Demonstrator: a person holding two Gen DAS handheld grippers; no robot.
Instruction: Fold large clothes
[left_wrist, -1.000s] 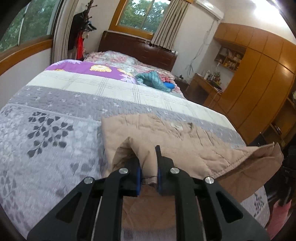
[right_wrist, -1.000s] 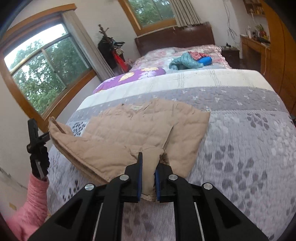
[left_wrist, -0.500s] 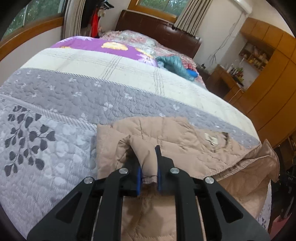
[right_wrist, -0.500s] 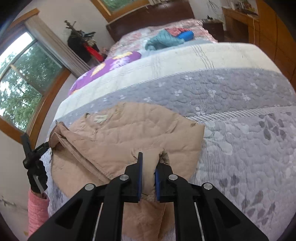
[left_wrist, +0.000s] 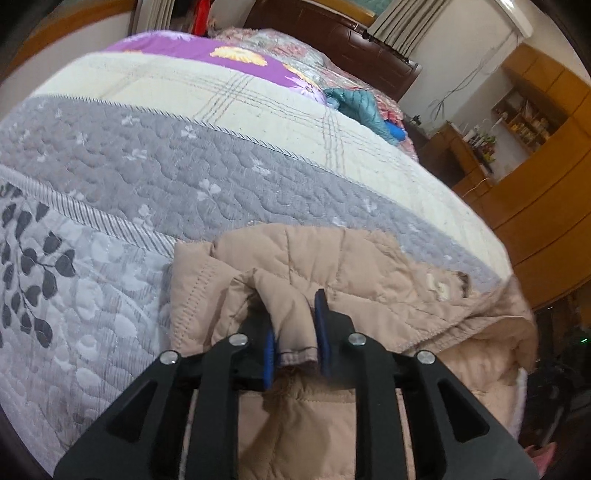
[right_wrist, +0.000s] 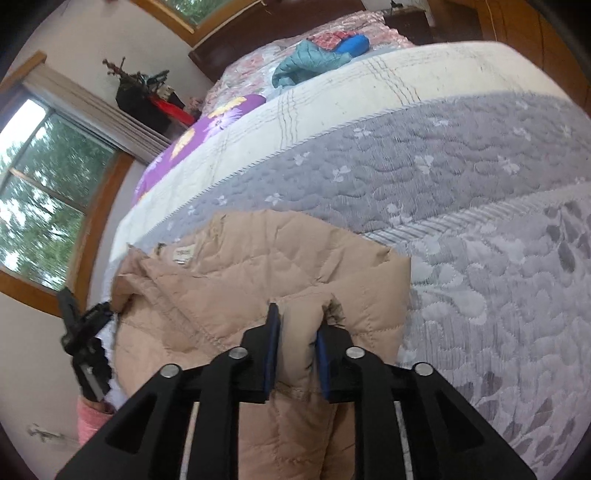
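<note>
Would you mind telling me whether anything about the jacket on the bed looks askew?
Yes: the tan jacket lies unevenly at the bed's edge, one layer's corner jutting past the side toward the left gripper, so the layers don't line up.

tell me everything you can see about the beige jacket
The jacket is beige quilted padded fabric with stitched seams and a white label near the collar. It lies folded over itself on the grey quilt, near the bed's edge. A fold of its hem sits in each gripper, left and right, whose jaws are opening.
</note>
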